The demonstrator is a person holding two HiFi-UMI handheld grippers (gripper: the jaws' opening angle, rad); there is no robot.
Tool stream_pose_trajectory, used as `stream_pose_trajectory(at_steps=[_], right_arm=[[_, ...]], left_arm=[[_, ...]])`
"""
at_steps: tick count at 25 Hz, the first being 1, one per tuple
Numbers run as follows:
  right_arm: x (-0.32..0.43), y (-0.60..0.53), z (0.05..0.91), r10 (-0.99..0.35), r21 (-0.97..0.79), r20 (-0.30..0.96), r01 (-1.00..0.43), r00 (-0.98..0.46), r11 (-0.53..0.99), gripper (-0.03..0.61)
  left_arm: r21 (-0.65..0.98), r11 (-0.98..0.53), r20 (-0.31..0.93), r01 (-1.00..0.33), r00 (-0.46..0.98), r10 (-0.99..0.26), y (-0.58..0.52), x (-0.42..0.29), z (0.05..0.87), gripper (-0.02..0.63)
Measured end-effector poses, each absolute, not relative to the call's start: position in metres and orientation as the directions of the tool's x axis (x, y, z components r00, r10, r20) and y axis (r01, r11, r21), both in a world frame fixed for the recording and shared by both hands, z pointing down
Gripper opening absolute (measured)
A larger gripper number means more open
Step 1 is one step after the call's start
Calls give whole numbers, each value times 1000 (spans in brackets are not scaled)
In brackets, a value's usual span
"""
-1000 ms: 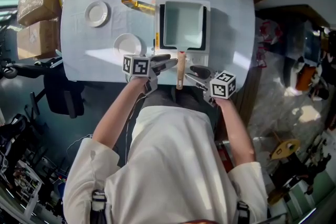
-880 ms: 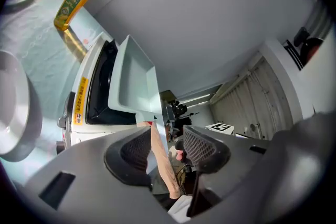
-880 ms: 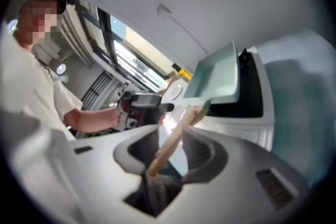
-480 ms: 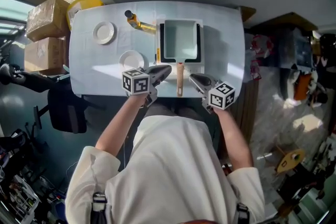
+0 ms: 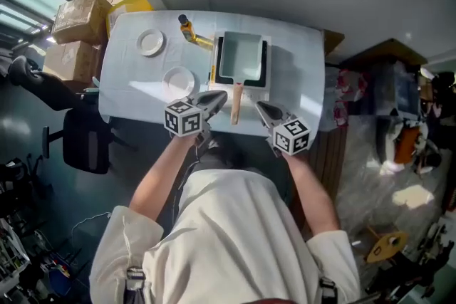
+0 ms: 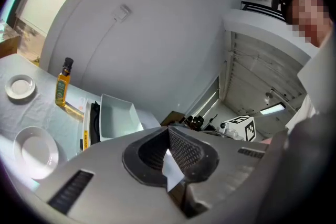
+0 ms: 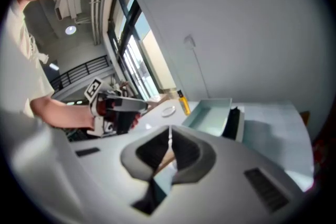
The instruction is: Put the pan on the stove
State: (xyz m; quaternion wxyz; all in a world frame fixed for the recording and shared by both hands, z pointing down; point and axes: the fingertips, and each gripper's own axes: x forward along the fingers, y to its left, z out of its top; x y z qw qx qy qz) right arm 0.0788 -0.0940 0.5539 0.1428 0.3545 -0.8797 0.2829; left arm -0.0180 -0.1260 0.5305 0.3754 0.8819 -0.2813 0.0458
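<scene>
Pan (image 5: 242,59) sits on the stove (image 5: 214,70) already. Left gripper (image 5: 222,95) and right gripper (image 5: 261,107) just clamped shut, empty, over the table's (image 5: 299,67) near edge. Looks done, so back off.

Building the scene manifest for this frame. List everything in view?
table: 1, pale cloth cover, centre
stove: 1, white with black top, on the table
pan: 1, pale, rectangular, wooden handle, on the stove
bottle: 1, yellow with black cap, left of the stove
small plate: 1, white, table's far left
larger plate: 1, white, nearer the person
cardboard boxes: 2, brown, beyond the table's left end
chair: 1, black, left of the person
left gripper: 1, grey, shut, empty, left of the pan handle
right gripper: 1, grey, shut, empty, right of the handle
forearms: 2, bare, white shirt behind
</scene>
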Motion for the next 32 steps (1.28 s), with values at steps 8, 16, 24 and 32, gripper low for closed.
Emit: stream_pose_trajectory(at_steps=[8, 16, 24, 32], right_arm=[[89, -60, 514, -607, -274, 380, -712, -698, 647, 35], [83, -39, 485, -641, -181, 348, -720, -684, 670, 35], [87, -34, 462, -734, -130, 314, -794, -602, 594, 35], [87, -31, 434, -796, -92, 281, -840, -537, 534, 35]], left_arm=[[499, -577, 283, -646, 751, -596, -77, -27, 493, 23], [424, -560, 265, -711, 689, -675, -50, -43, 469, 23], [384, -585, 228, -715, 687, -690, -46, -67, 447, 23], [337, -648, 195, -683, 724, -662, -48, -80, 420, 23]])
